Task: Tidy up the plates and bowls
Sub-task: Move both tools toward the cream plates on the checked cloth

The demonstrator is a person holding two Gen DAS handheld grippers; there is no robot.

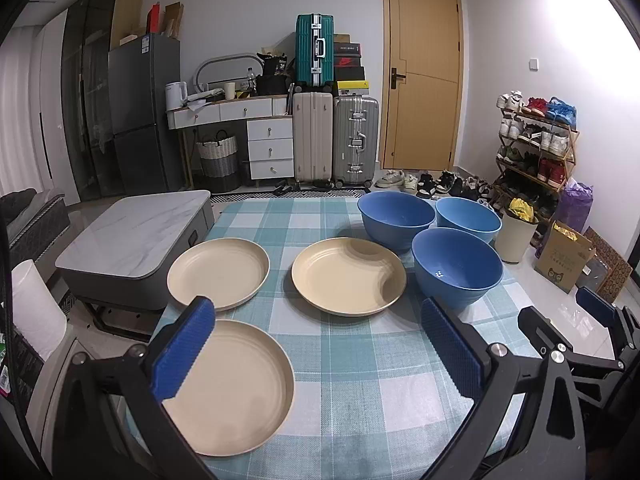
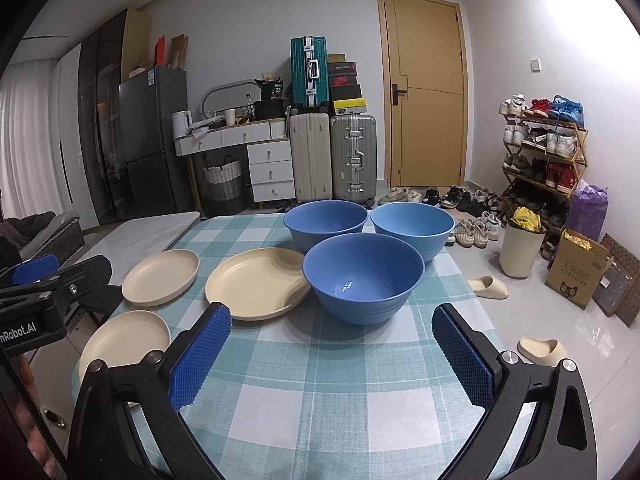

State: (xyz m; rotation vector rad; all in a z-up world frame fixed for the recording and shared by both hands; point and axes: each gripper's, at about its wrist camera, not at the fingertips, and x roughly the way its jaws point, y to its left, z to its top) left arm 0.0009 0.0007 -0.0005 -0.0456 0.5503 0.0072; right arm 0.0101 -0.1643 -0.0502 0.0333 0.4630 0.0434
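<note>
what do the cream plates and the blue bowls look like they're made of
Cream plates: probably matte plastic or a wheat-straw-type composite; dull even surface with no glaze glare, moulded concentric rings. Blue bowls: likely the same kind of plastic, semi-matte; only soft dots of light reflect in the nearest one, and ridges ring its outside. Ceramic can't be ruled out.

The left jaw covers the near cream round plastic plate (image 2: 124,338) – its front edge hidden; 1 far blue bowl (image 2: 326,220) partly blocked.
</note>
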